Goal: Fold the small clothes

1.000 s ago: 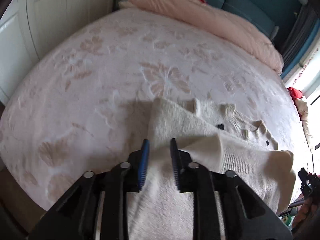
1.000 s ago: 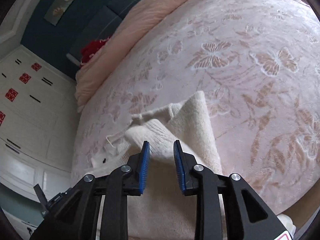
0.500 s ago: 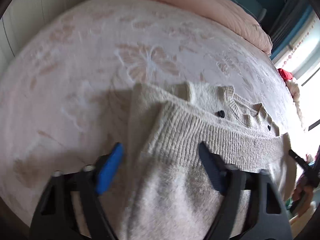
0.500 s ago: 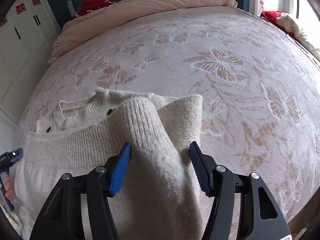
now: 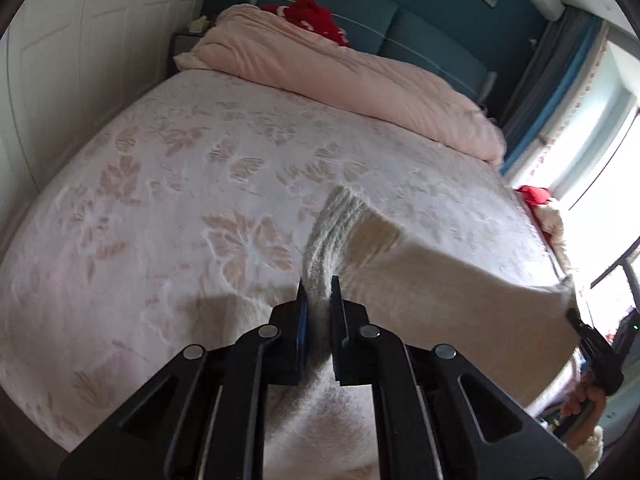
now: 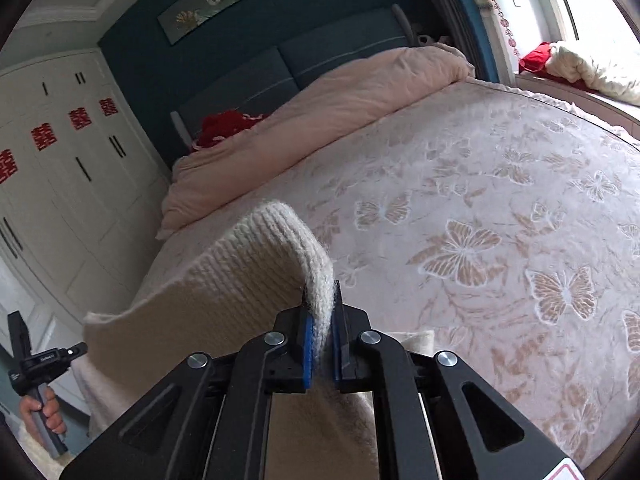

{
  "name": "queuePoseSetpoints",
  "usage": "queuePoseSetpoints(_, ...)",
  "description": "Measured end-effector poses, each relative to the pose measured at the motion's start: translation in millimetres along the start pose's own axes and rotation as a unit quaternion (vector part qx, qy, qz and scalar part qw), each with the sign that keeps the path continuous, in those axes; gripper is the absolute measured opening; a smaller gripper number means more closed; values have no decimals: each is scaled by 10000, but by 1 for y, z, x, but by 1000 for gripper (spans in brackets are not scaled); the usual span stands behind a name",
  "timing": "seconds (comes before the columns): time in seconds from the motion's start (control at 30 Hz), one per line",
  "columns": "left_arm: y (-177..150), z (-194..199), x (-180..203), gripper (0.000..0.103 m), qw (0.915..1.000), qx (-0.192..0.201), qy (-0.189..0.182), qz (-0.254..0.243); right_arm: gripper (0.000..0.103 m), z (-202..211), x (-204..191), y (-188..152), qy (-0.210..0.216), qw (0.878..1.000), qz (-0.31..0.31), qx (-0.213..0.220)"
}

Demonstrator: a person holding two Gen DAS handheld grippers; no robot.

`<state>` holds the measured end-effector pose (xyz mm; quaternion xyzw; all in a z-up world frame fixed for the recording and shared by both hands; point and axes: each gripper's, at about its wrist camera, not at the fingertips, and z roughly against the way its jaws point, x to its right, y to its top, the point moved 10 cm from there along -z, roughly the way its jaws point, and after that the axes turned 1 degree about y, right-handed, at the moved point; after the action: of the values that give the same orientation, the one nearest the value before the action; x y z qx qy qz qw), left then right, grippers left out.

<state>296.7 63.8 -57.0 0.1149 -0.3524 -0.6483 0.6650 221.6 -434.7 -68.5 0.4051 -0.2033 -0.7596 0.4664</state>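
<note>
A cream knitted sweater (image 5: 440, 292) hangs lifted above the pink butterfly bedspread (image 5: 180, 200), stretched between both grippers. My left gripper (image 5: 317, 284) has its jaws closing, and the pads press on the ribbed edge of the sweater. My right gripper (image 6: 320, 292) is closing too, its blue pads pinching the ribbed edge of the sweater (image 6: 224, 288). The other gripper shows at the frame edge in each view, held by a hand (image 6: 40, 412). The part of the sweater below the grippers is hidden.
A rolled pink duvet (image 5: 340, 76) and a red cloth (image 5: 312, 16) lie at the head of the bed by the blue headboard. White wardrobes (image 6: 60, 184) stand along one side, and a window ledge with bedding (image 6: 580, 64) along the other.
Both grippers opened wide over the folded sweater, then shut on its ribbed edge and rose, lifting it off the bed. The views now point further up the bed.
</note>
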Motion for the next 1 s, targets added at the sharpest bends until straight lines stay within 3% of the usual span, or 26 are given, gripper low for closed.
queuePoseSetpoints(0.07,-6,-43,-9,11,9990,-398,184,-22,7,-51,31,-24,-265,9978,-164,-584)
queuePoseSetpoints(0.17,-49,-124,-40,12,9917,-1146,576,64,8,-105,70,-73,-1053,9838,-69,-1451)
queuePoseSetpoints(0.23,-68,-134,-52,13,9887,-1301,719,178,11,-93,57,-69,-1143,9867,276,-1123)
queuePoseSetpoints(0.3,-69,-116,-50,14,9921,-1056,632,237,16,-68,35,-59,-1189,9880,649,-736)
queuePoseSetpoints(0.4,-60,-78,-31,18,9946,-633,813,-144,22,-48,-7,-65,-841,9887,1045,-669)
queuePoseSetpoints(0.43,-58,-71,-20,23,9957,-493,745,-264,24,-48,-20,-69,-752,9889,1102,-650)
queuePoseSetpoints(0.5,-60,-65,10,31,9959,-419,658,-465,25,-60,-45,-87,-410,9898,991,-940)
queuePoseSetpoints(0.57,-69,-73,41,31,9961,-564,388,-560,17,-83,-82,-118,68,9845,969,-1457)
queuePoseSetpoints(0.63,-88,-98,60,32,9925,-903,354,-745,8,-105,-114,-151,370,9746,1117,-1903)
queuePoseSetpoints(0.67,-99,-113,64,32,9898,-1111,393,-805,6,-118,-122,-163,426,9696,1206,-2088)
queuePoseSetpoints(0.73,-122,-144,54,33,9829,-1576,603,-738,1,-142,-111,-178,111,9632,1320,-2340)
queuePoseSetpoints(0.83,-124,-148,44,33,9869,-1466,445,-512,0,-148,-85,-162,166,9697,507,-2383)
queuePoseSetpoints(0.87,-122,-145,43,33,9870,-1474,439,-466,0,-140,-81,-148,52,9747,346,-2209)
queuePoseSetpoints(1.0,-105,-123,31,33,9902,-1227,584,-327,7,-105,-62,-99,-332,9871,626,-1434)
